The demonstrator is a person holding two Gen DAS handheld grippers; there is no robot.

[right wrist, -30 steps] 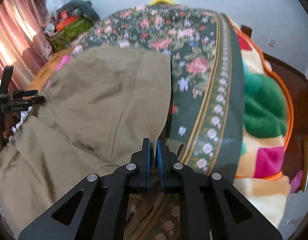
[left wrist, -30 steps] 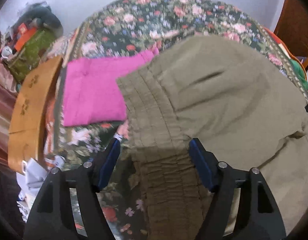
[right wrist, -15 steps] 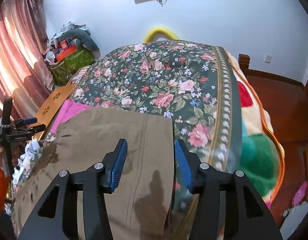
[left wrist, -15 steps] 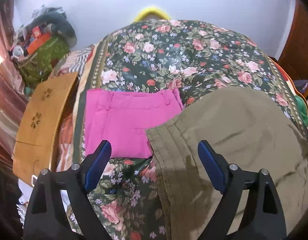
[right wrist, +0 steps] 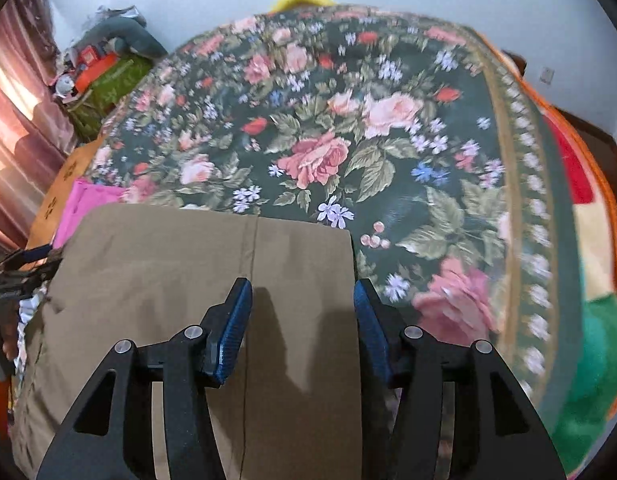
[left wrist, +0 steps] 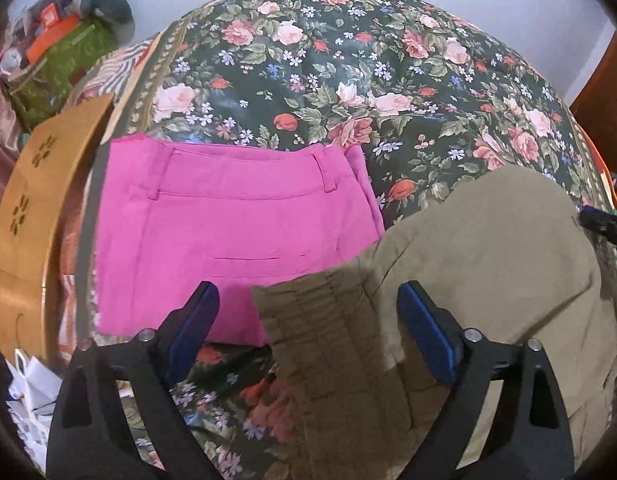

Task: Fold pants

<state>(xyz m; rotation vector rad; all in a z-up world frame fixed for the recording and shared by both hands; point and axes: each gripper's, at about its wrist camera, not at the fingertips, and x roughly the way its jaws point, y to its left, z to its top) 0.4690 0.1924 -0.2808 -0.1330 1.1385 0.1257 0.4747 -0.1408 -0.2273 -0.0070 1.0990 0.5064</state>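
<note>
Olive-green pants (left wrist: 488, 264) lie folded on the bed, their gathered elastic waistband (left wrist: 320, 328) toward me in the left wrist view. My left gripper (left wrist: 308, 300) hovers over that waistband. Its jaws are opening, and the blue pads stand wide of the cloth without touching it. In the right wrist view the pants (right wrist: 168, 264) end in a straight folded edge. My right gripper (right wrist: 302, 292) is open above their right corner, holding nothing. A folded pink pair (left wrist: 228, 220) lies left of the olive pair, and the waistband corner overlaps it.
A floral bedspread (left wrist: 348, 80) covers the bed. A brown board with flower cut-outs (left wrist: 40, 184) stands along its left side, with a green bag and clutter (left wrist: 56, 64) behind. A colourful blanket (right wrist: 588, 240) hangs off the right edge. Pink curtains (right wrist: 16, 120) are far left.
The right gripper, shut on the olive cloth a second ago, has opened and let go. The left jaws have spread wider off the waistband. Both grippers have moved over the now flat pants.
</note>
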